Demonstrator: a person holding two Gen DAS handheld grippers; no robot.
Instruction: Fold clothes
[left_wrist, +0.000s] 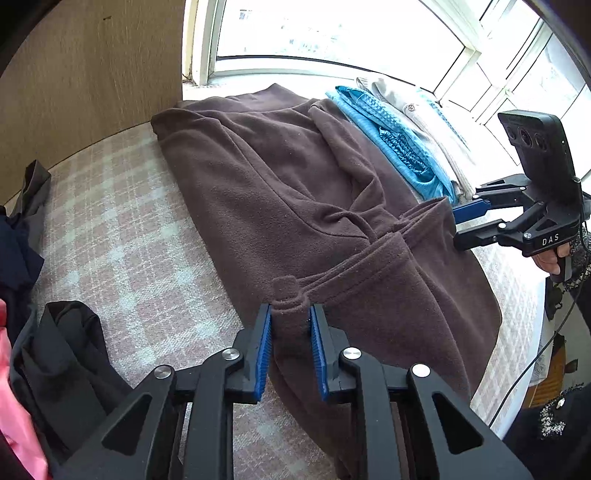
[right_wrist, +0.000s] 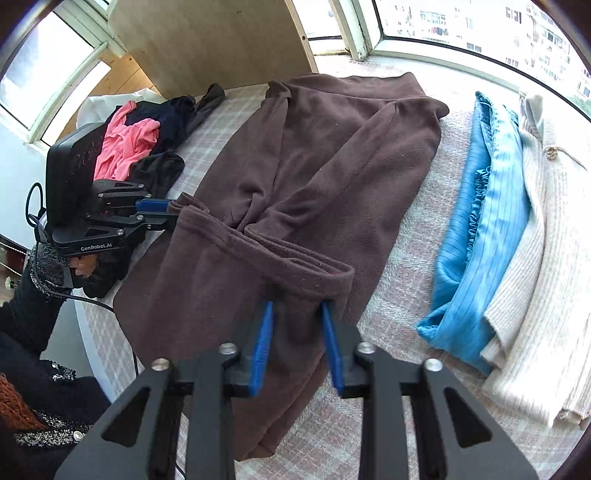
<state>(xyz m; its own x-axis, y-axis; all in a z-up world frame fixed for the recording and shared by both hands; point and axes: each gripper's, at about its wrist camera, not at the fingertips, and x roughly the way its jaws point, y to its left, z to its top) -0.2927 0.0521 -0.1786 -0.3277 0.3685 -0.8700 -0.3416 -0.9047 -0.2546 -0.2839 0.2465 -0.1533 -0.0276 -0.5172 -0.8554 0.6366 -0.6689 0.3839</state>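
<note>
A brown fleece garment (left_wrist: 277, 177) (right_wrist: 332, 155) lies spread lengthwise on a plaid-covered surface, its sleeves crossed over the body. Its near hem is lifted and stretched between both grippers. My left gripper (left_wrist: 290, 314) (right_wrist: 173, 212) is shut on one bunched corner of the hem, and the fabric fills the gap between the blue pads. My right gripper (right_wrist: 297, 308) (left_wrist: 456, 227) is shut on the opposite corner of the same hem. A hand holds each gripper's handle.
A folded blue garment (right_wrist: 480, 240) (left_wrist: 399, 147) and a cream knit sweater (right_wrist: 535, 258) lie side by side to the right of the brown one. A loose pile of pink and black clothes (right_wrist: 136, 147) (left_wrist: 55, 350) sits left. A wooden panel (left_wrist: 92, 74) and windows stand behind.
</note>
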